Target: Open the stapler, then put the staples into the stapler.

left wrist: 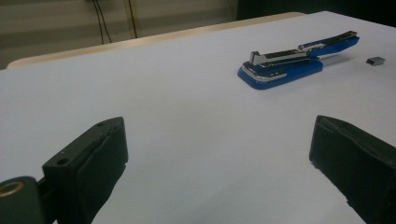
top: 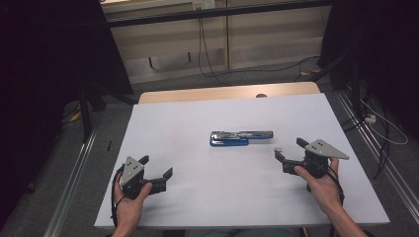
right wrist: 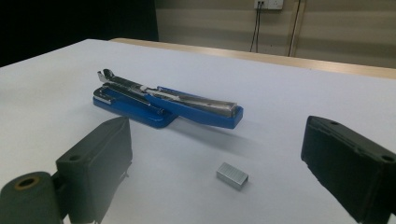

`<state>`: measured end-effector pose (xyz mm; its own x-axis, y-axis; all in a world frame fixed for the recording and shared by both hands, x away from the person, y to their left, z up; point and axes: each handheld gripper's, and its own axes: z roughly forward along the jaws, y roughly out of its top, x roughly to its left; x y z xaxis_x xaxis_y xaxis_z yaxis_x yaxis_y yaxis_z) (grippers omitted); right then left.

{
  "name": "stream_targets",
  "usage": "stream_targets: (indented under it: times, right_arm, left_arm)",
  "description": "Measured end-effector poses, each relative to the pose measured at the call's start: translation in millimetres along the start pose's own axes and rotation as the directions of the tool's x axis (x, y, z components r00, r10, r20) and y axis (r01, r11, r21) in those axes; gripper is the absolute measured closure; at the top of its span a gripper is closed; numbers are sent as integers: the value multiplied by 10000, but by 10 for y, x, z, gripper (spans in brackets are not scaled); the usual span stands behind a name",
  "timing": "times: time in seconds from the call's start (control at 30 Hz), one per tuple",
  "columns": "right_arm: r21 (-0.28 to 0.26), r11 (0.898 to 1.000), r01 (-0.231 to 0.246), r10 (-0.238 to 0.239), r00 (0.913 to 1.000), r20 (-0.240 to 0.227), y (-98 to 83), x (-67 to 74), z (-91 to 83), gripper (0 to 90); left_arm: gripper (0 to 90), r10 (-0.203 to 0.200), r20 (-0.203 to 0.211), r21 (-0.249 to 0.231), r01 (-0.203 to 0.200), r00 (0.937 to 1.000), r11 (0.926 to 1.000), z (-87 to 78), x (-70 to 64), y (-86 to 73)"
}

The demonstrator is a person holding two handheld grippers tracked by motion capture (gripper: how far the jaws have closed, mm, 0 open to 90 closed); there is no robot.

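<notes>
close up, staple block [right wrist: 232, 176] before stapler [right wrist: 168, 103]

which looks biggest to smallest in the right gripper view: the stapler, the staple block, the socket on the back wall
1. Blue stapler, by far the largest.
2. Staple block.
3. Wall socket, cut by the top edge and far off, so its small look against the block is unsure.
</notes>
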<state>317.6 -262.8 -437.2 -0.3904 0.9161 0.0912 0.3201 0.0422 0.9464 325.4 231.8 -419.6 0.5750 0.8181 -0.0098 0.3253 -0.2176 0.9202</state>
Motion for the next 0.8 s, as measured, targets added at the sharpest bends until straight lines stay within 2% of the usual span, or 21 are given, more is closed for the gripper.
stream_targets:
  times: [0.2,0.33,0.4,0.5,0.63,0.8]
  right_arm:
    - [135,9998,-155,157,9997,-173,24,-20,29,93]
    - [613,9979,-203,247,9972,-712,76,-34,87,98]
    - [827,9965,-96,164,9966,-813,107,-33,116,98]
    - [1212,9926,21,104,9946,-1029,137,-38,156,96]
    - [1931,9809,243,-67,9958,-911,152,-49,197,72]
    - [2162,9756,388,-150,9937,-1107,190,-78,211,71]
  left_arm:
    - [45,-29,196,-40,29,9998,10000,4,-27,5]
    - [45,10,317,-29,-9,9995,10000,1,-36,-1]
    - [45,-47,306,-30,48,9995,10000,-13,-31,-4]
    - [45,-17,302,-45,18,9995,10000,-48,-33,-5]
    - [45,-94,283,-37,95,9996,9999,-82,-45,-9]
    - [45,-61,245,-2,61,9997,10000,-110,-70,-21]
